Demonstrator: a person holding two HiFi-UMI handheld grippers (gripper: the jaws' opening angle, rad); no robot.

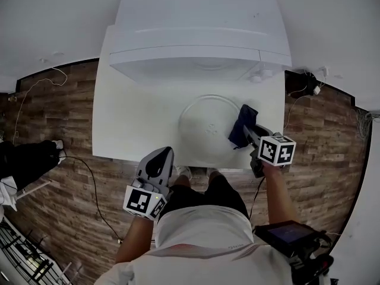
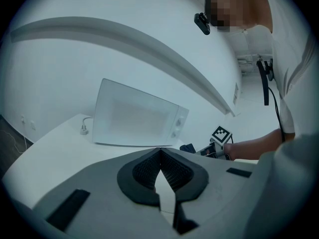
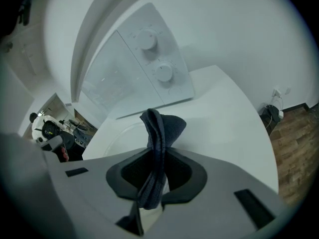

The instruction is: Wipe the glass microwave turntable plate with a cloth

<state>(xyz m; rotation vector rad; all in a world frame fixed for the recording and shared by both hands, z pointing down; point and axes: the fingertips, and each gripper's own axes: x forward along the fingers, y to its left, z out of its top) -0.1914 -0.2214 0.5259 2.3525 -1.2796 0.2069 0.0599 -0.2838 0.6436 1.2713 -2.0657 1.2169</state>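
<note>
- Left gripper [image 1: 160, 158] hangs nearest the person, at the front edge of the worktop [image 1: 127, 120], short of the plate and to its left. Its fingers [image 2: 144, 171] are closed tip to tip with nothing between them, so it takes no part in the work at present.
- Right gripper [image 1: 249, 130] sits at the plate's right rim. Its fingers [image 3: 129, 176] are pinched on the dark blue cloth [image 3: 159, 128], and a bunched fold stands out past the tips.
- Glass turntable plate [image 1: 205, 123] lies flat on the white worktop. The cloth overlaps its right rim in the head view, but I cannot tell whether it presses on the glass.
- Step in hand, as I judge it, is the wiping itself, at or near its start on the right rim.
- Next move calls for laying the fold down onto the glass and sweeping left across the centre with light pressure. The plate looks loose and may slide, so the idle left gripper could steady its left rim.
- Room is widest left of the plate, where the worktop is bare.
- Front and right edges of the worktop lie near the plate, so strokes that way should be short.
- Beyond the plate's far rim the microwave [image 1: 196, 40] stands close and limits strokes away from the person.
</note>
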